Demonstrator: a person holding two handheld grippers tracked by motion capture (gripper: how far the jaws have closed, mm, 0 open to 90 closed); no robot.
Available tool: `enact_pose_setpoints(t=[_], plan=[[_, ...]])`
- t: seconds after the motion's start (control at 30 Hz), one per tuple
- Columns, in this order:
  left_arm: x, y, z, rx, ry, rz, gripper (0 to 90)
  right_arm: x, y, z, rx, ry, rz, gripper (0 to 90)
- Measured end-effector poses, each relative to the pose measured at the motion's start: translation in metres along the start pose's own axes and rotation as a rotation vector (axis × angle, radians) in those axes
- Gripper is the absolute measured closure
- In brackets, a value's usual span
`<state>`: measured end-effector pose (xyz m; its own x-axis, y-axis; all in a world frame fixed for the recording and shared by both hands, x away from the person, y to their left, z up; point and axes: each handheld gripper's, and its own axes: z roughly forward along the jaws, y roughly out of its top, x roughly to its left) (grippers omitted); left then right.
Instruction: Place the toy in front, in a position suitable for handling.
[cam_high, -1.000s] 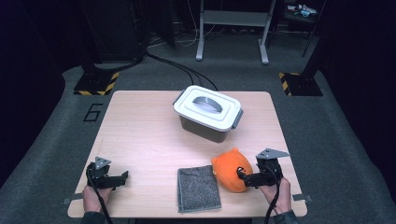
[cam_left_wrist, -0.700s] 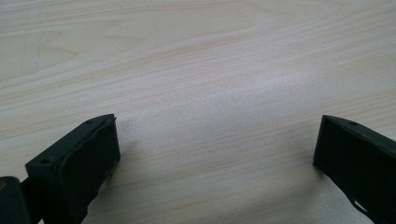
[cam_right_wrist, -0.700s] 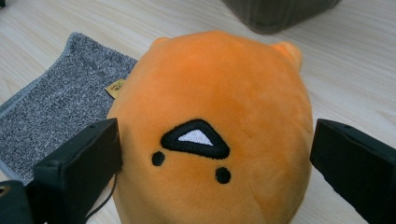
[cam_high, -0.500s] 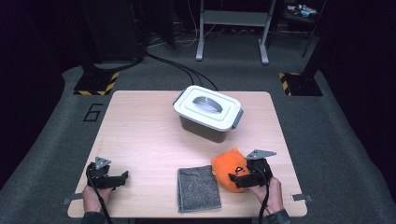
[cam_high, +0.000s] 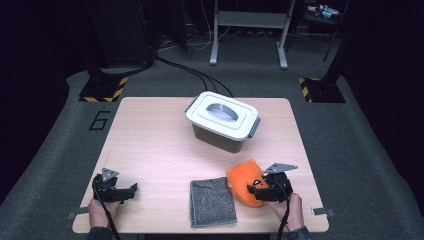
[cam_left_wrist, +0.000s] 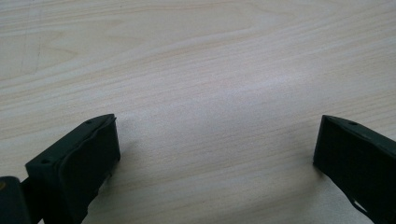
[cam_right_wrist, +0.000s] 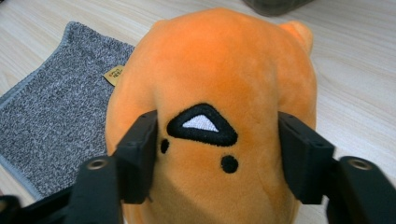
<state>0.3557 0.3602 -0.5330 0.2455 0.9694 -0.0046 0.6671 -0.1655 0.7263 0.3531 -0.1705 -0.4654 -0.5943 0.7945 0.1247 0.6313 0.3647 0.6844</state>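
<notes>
An orange plush toy (cam_high: 243, 182) with a stitched black-and-white face patch lies near the table's front right, its left side resting on a grey cloth (cam_high: 212, 202). My right gripper (cam_high: 255, 189) reaches it from the right. Its jaws have just been closing, and in the right gripper view both pads press into the sides of the plush toy (cam_right_wrist: 219, 84). My left gripper (cam_high: 131, 189) rests at the front left, jaws wide open over bare wood (cam_left_wrist: 217, 140).
A white-lidded grey storage box (cam_high: 222, 120) with a handle stands at the centre back of the wooden table (cam_high: 150, 150). The grey cloth (cam_right_wrist: 60, 116) has a small yellow tag beside the toy. Dark floor surrounds the table.
My right gripper moved a little left onto the orange plush toy, and its jaws closed against the toy's sides. The left gripper stayed where it was.
</notes>
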Motion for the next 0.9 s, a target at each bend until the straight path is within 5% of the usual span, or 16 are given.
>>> enact_pose_setpoints(t=[0.33, 0.9], plan=[[0.000, 0.000, 0.000, 0.000, 0.000, 0.000, 0.0, 0.002, -0.001, -0.002, -0.014, 0.002, -0.005, 57.1], [0.000, 0.000, 0.000, 0.000, 0.000, 0.000, 0.1, 0.000, -0.002, -0.016, -0.098, -0.022, -0.006, 61.4]])
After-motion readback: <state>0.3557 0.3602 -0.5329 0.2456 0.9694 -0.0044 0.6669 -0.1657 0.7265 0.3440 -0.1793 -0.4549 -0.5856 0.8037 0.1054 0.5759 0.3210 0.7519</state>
